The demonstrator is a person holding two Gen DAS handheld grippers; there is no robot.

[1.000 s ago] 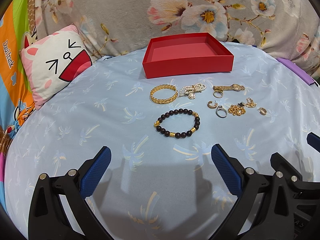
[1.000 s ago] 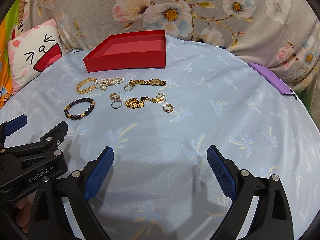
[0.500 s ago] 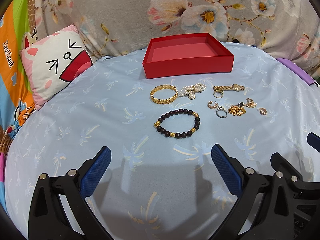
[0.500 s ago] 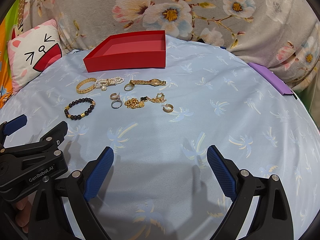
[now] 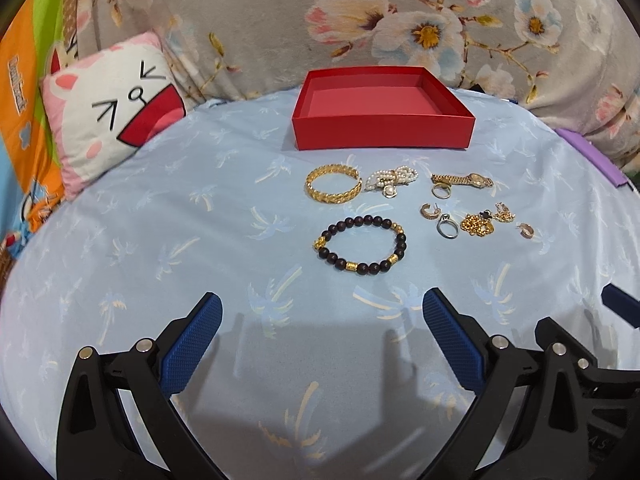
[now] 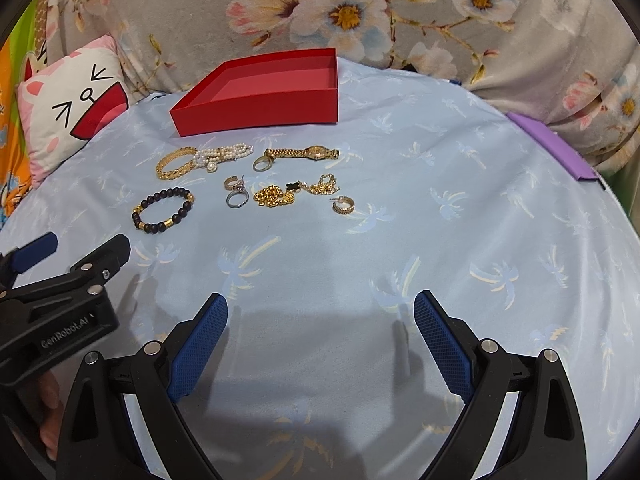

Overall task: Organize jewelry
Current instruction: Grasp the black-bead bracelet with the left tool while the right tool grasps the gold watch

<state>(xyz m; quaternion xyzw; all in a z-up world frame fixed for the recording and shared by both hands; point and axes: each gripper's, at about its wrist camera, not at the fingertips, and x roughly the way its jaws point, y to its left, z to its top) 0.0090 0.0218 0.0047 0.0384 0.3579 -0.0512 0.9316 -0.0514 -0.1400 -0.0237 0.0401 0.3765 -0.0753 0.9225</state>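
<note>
An empty red box [image 5: 382,132] [image 6: 264,114] stands at the far side of the blue cloth. In front of it lie a gold bangle [image 5: 334,188] [image 6: 174,163], a pearl bracelet [image 5: 392,178], a gold watch [image 5: 462,179] [image 6: 304,153], a dark bead bracelet [image 5: 362,245] [image 6: 164,210], several rings and earrings, and a gold chain [image 5: 478,224] [image 6: 280,194]. My left gripper [image 5: 322,318] is open and empty, short of the bead bracelet. My right gripper [image 6: 320,316] is open and empty, near the cloth's front.
A cat-face pillow [image 5: 116,116] lies at the left. A floral blanket [image 5: 400,12] rises behind the box. A purple object [image 6: 548,144] lies at the right edge. The left gripper's body shows in the right wrist view [image 6: 60,300].
</note>
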